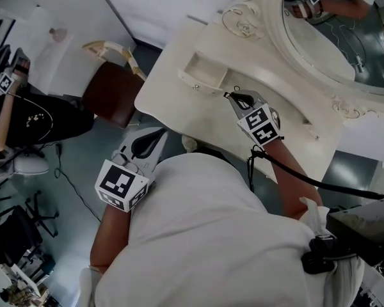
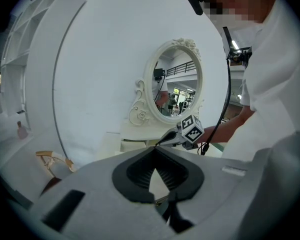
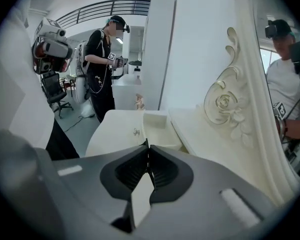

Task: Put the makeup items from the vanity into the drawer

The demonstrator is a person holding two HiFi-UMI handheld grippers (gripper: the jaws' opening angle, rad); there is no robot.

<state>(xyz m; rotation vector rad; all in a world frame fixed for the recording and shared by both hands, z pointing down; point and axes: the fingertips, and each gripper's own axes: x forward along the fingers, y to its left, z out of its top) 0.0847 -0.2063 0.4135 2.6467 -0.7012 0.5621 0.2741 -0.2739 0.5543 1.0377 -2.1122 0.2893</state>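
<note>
- We are looking down over a person in a white shirt who stands at a cream vanity [image 1: 198,117] with an oval mirror [image 1: 345,37] and holds a gripper in each hand.
- The right gripper [image 1: 233,96] hangs low over the vanity top and points at the open drawer [image 1: 208,82]. Its jaws are pressed together at the tips with nothing between them.
- The left gripper [image 1: 157,135] is held back off the vanity's front edge, above the floor near a brown chair [image 1: 112,91]. Its jaws also meet at the tips and are empty. We judge it is parked there to stay out of the working hand's way.
- We can find no makeup items on the vanity top. The part of the drawer we can see also looks bare, though its near wall hides some of the floor.
- The drawer sits at the far end of the vanity, pulled out from the raised ledge under the mirror, open side up.
- Its knob [image 3: 135,131] faces away from the mirror. The drawer's longer side runs along the ledge.
</note>
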